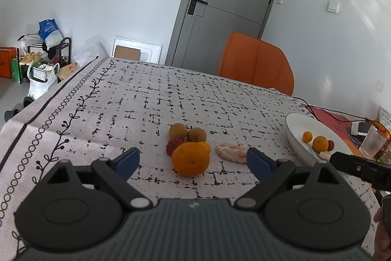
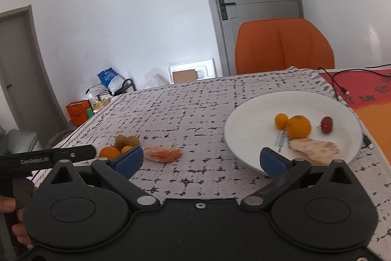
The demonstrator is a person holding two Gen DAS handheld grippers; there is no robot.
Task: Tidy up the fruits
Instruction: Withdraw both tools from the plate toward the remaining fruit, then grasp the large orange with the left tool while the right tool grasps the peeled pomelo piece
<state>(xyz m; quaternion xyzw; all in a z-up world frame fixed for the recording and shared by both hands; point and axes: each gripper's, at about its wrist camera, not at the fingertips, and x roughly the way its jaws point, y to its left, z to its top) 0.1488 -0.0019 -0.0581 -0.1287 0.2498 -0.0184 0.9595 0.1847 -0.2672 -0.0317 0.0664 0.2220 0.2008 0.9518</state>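
Blue soft pads [image 1: 128, 160] sit on the left gripper [image 1: 193, 160], and its jaws are wide apart with nothing held. A big round bumpy orange [image 1: 190, 158] lies just past them on the rough woven tablecloth [image 1: 146, 99]. Two brown round fruits [image 1: 187, 132] and a red one [image 1: 173, 144] touch the orange. A peeled, lumpy pink piece [image 1: 232, 153] lies beside it. The right gripper [image 2: 201, 159] is open and empty too. Its right pad overlaps the near rim of the smooth white plate [image 2: 244, 119], which holds small oranges [image 2: 298, 126].

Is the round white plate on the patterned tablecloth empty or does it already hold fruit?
Not empty. The round white plate holds two oranges, a small red fruit and a peeled citrus piece.
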